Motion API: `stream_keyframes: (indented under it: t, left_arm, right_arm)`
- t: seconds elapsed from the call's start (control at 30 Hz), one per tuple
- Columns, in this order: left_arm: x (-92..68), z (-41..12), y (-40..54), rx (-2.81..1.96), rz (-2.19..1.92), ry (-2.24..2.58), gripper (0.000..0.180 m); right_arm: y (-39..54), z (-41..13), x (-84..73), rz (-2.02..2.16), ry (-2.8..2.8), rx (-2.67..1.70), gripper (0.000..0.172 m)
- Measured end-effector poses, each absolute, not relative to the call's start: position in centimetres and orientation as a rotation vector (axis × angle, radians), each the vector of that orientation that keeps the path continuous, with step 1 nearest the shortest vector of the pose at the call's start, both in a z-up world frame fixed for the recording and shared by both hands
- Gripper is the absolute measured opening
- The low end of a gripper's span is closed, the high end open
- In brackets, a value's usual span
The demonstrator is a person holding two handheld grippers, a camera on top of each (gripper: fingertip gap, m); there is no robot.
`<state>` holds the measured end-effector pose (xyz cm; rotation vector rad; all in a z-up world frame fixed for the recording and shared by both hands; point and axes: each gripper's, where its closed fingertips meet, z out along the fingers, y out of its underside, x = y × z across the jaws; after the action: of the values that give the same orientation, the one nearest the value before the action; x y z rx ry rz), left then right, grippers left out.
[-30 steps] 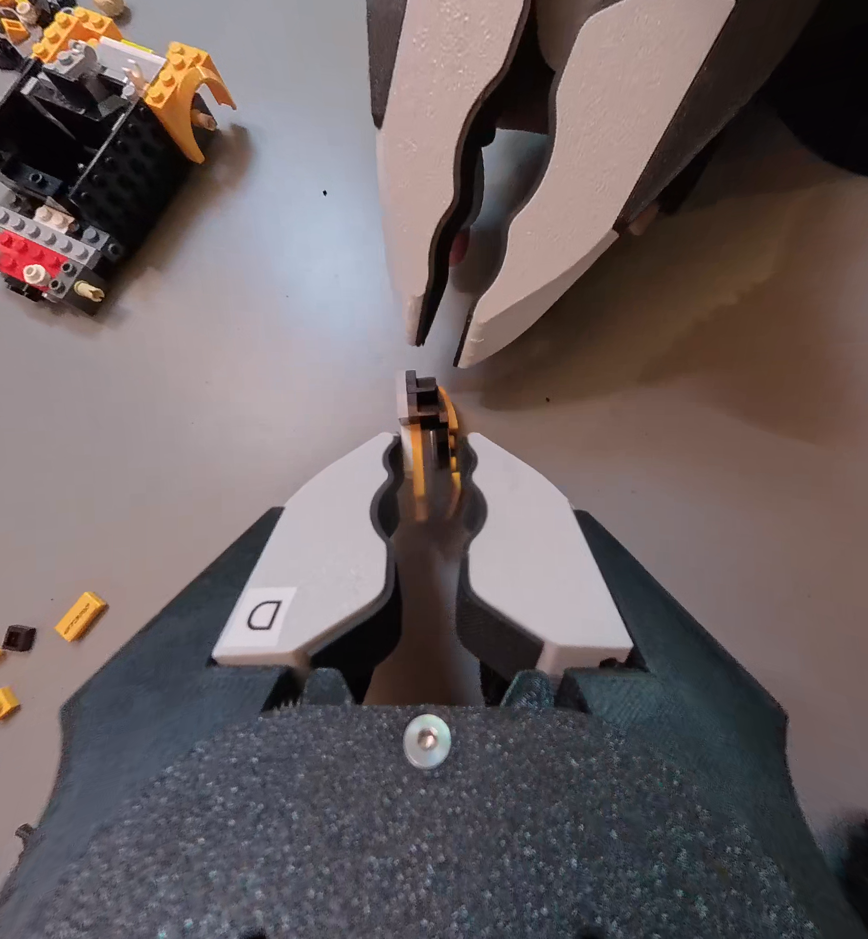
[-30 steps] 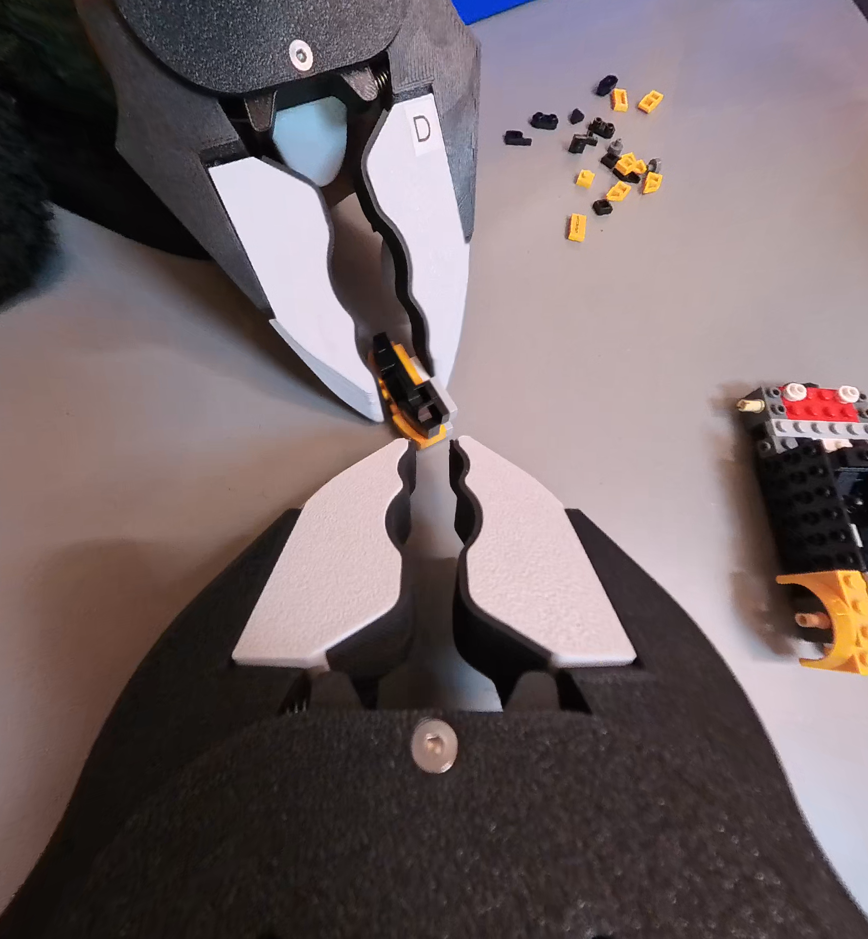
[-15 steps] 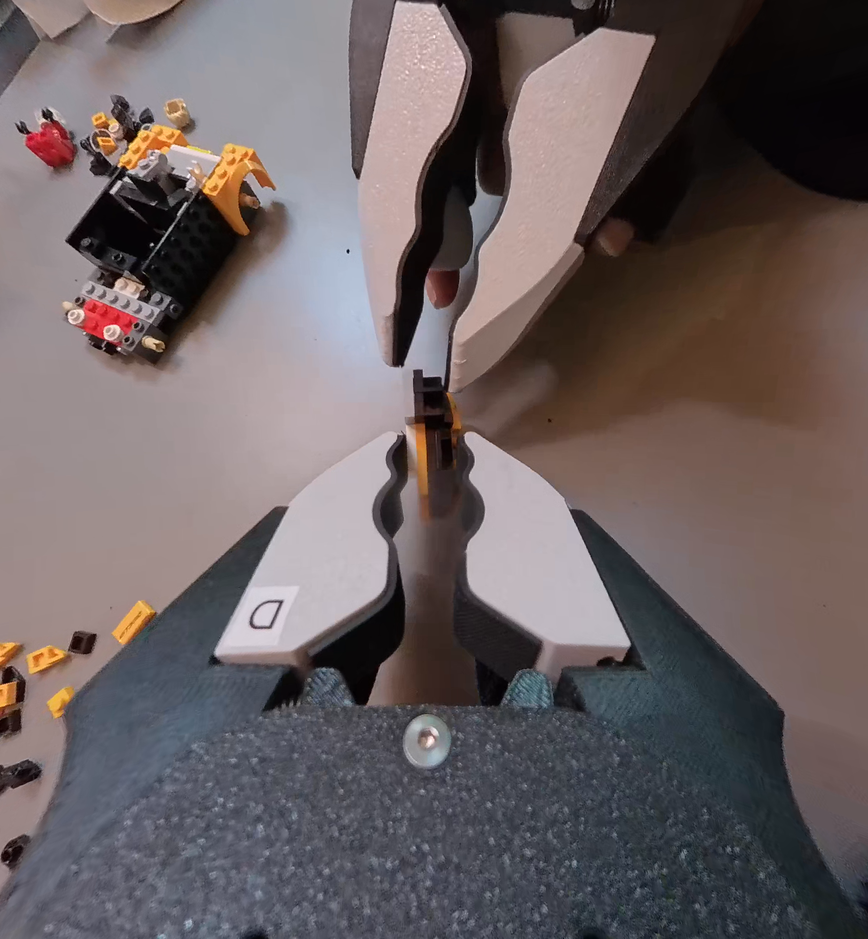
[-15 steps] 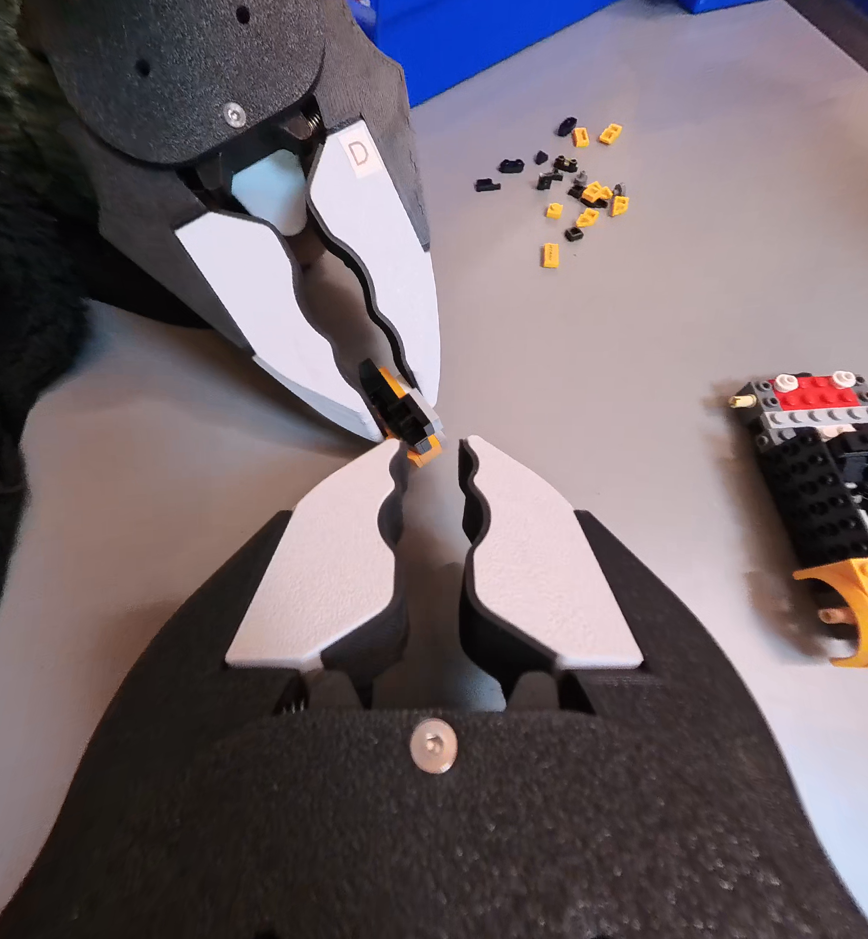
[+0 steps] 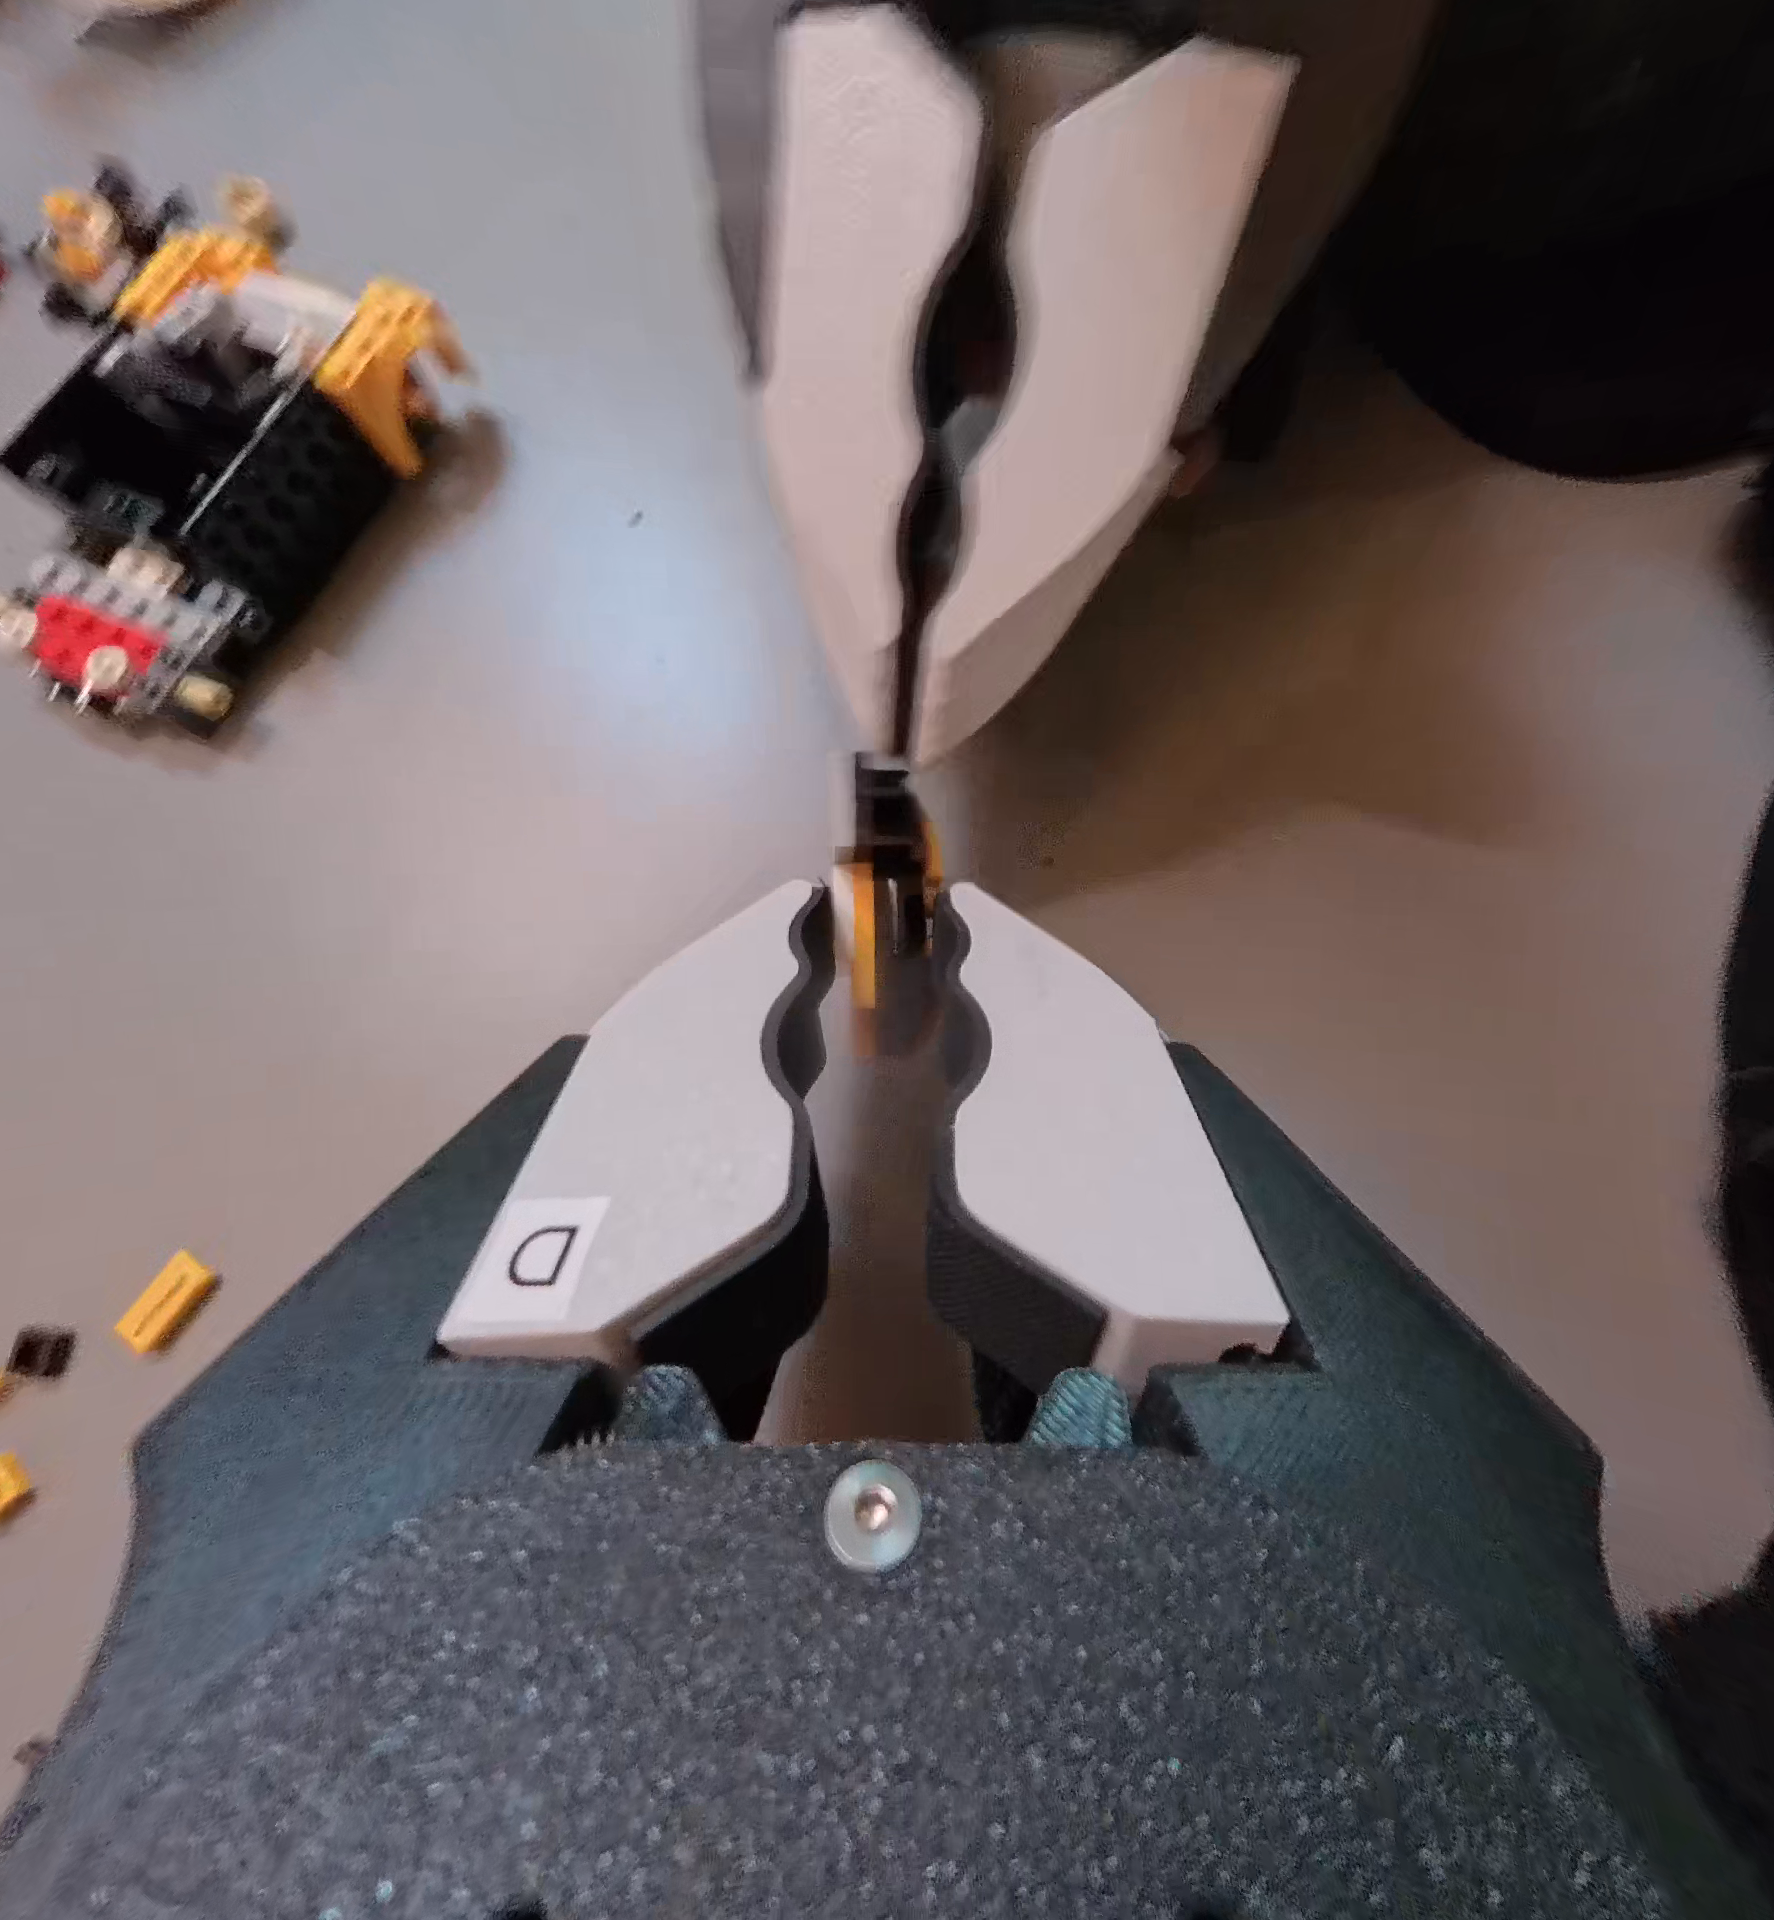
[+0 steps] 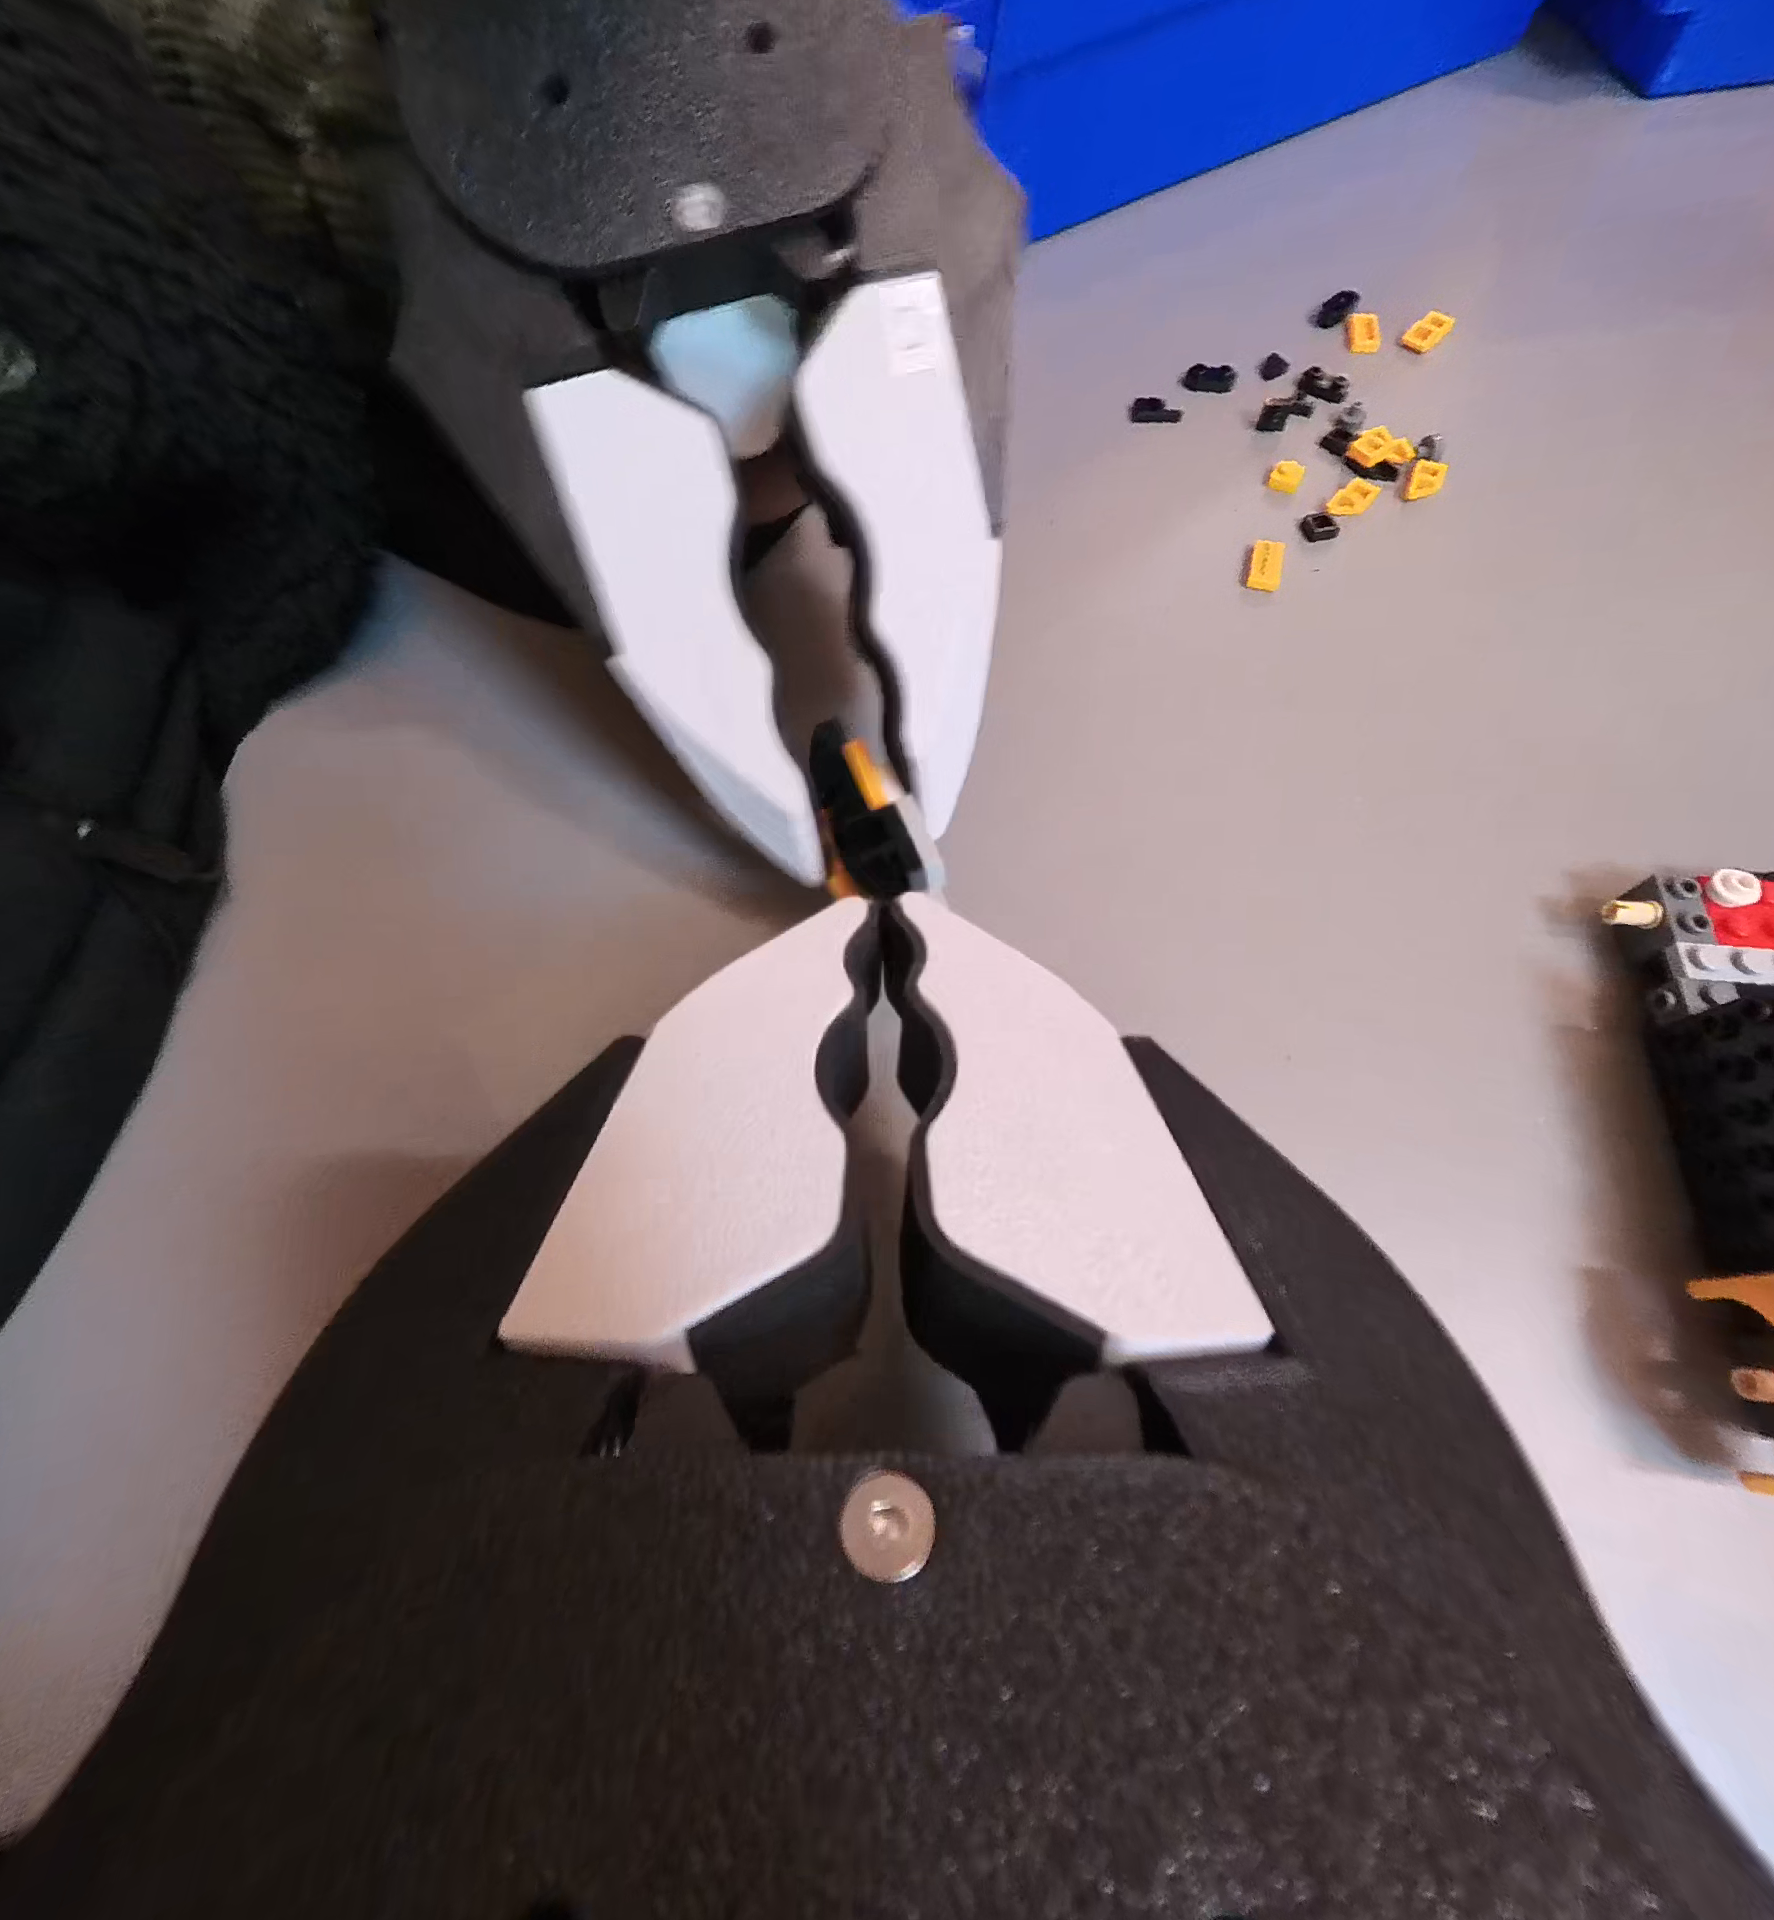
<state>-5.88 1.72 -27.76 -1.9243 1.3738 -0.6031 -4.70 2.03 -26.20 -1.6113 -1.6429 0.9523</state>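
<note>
Claws meet tip to tip above our worktop (image 6: 1278,935): left claw (image 5: 888,904) clamps a small black-and-orange brick piece (image 5: 888,862), right claw (image 6: 881,914) is pressed together, gripping nothing we can see.

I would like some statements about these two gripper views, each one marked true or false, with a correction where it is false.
1. The left gripper holds a small black and yellow brick assembly between its fingers. True.
2. The right gripper has its fingers wide open. False: its fingertips are closed together, just in front of the small assembly.
3. A larger black brick model with yellow and red parts lies on the grey table. True.
4. The loose small bricks are green and white. False: they are yellow and black.
5. Blue boxes stand at the far table edge in the right wrist view. True.
</note>
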Motion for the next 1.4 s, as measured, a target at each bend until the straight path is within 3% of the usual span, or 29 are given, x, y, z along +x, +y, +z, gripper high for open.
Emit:
stream_keyframes:
  t: [0.27,0.5,1.4]
  left_arm:
    - [-6.4,-27.4,2.1,-1.956,-0.691,1.300,0.017]
    - [-6.1,-26.8,2.8,-1.858,-0.564,1.303,0.017]
    - [-6.1,-27.1,0.7,-1.813,-0.663,1.464,0.017]
  right_arm:
    - [3.5,-25.4,-3.9,0.873,-1.573,-1.621,0.000]
    - [3.1,-24.9,-5.7,0.964,-1.426,-1.707,0.021]
    - [1.3,-24.1,-3.3,0.898,-1.716,-1.402,0.011]
